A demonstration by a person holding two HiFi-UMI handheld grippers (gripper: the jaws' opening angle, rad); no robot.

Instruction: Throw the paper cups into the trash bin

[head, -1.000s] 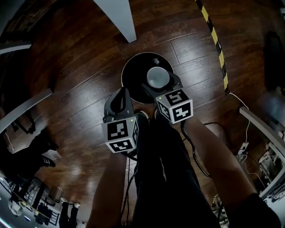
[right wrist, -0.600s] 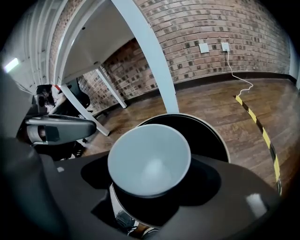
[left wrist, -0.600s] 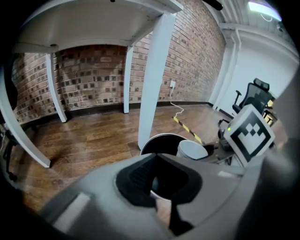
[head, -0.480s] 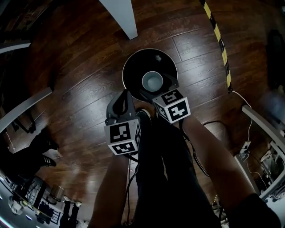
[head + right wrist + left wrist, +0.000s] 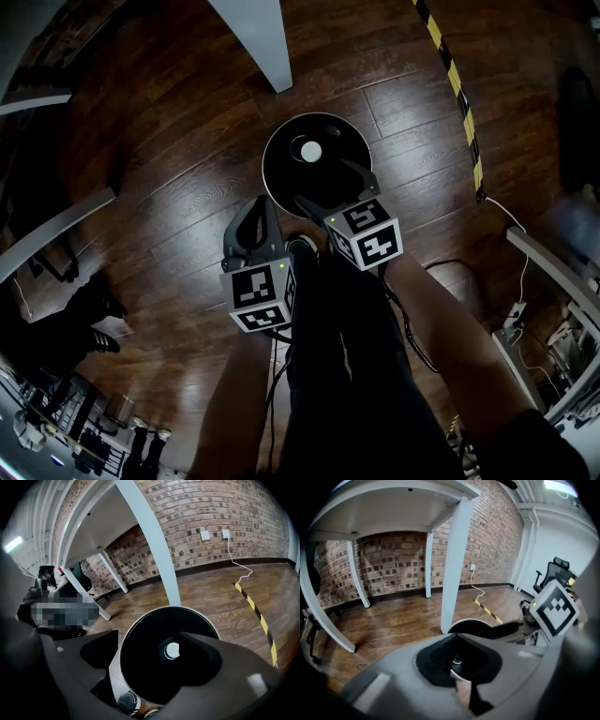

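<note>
Dark wooden floorboards [image 5: 169,187] spread under a white table leg [image 5: 258,37], with a brick wall [image 5: 225,508] behind and a strip of yellow-and-black tape [image 5: 455,84] running across the boards to the right. A round black trash bin [image 5: 266,155] with a pale rim stands on the floor just in front of the person's shoes [image 5: 125,701]. A paper cup [image 5: 310,151] lies deep inside the bin, showing as a small white disc against the dark interior, a little off centre. The right gripper [image 5: 150,637] hangs tilted downward above the bin's mouth; its jaws have just been opening and now stand wide apart. Nothing sits between them, and the cup shows far below through the gap, apart from both pads. The left gripper [image 5: 264,200] is held beside it, to the left and just short of the bin's near rim, also angled down. Its jaws are drawn together at the tips and grip nothing. Each gripper carries its marker cube towards the person, whose forearms reach in from the bottom of the head view.
</note>
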